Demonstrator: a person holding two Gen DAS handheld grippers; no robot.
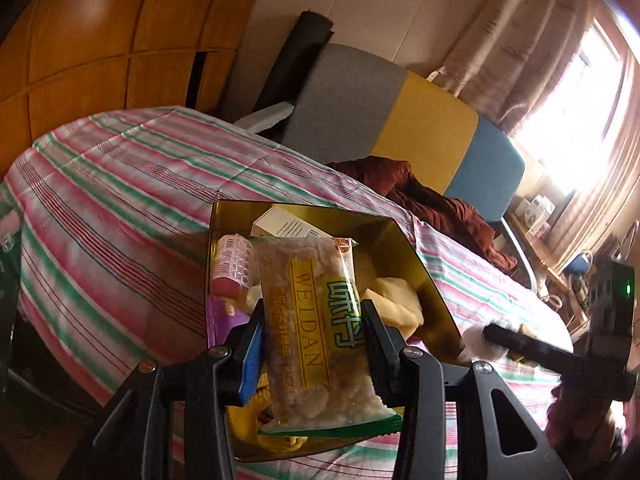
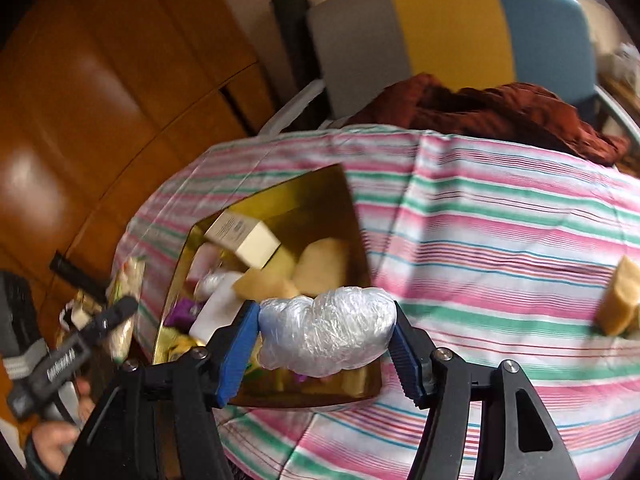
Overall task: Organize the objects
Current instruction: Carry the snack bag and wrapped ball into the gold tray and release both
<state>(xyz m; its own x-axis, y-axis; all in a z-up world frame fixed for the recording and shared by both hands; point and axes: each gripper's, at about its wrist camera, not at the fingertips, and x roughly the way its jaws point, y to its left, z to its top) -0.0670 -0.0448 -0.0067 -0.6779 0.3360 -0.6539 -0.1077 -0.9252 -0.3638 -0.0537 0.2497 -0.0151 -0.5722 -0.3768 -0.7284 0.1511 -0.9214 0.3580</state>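
The round table under its pink, green and white striped cloth carried one landmark, a shiny gold rectangular tin box, open-topped and already crowded. Inside the box lay a white cardboard carton toward its far end, a pink ribbed plastic hair roller along one side wall, and pale yellow sponge-like blocks against the other.

The left gripper was clamped across the width of a clear snack packet with a yellow label band, one pad on each long edge. The packet's long axis ran straight ahead along the fingers, pointing over the near rim of the box toward its far end. It hung above the box contents, so the judged next move was simply down and release.

The right gripper was pinched on a crumpled ball of clear plastic film, its fingers pressing the ball's two ends, the long axis running crosswise between them. The ball hung over the near right corner of the box, barely inside the rim, so it probably needed a short shift toward the box centre before letting go. One more yellow block sat on the cloth well apart from the box, nearer the right gripper.
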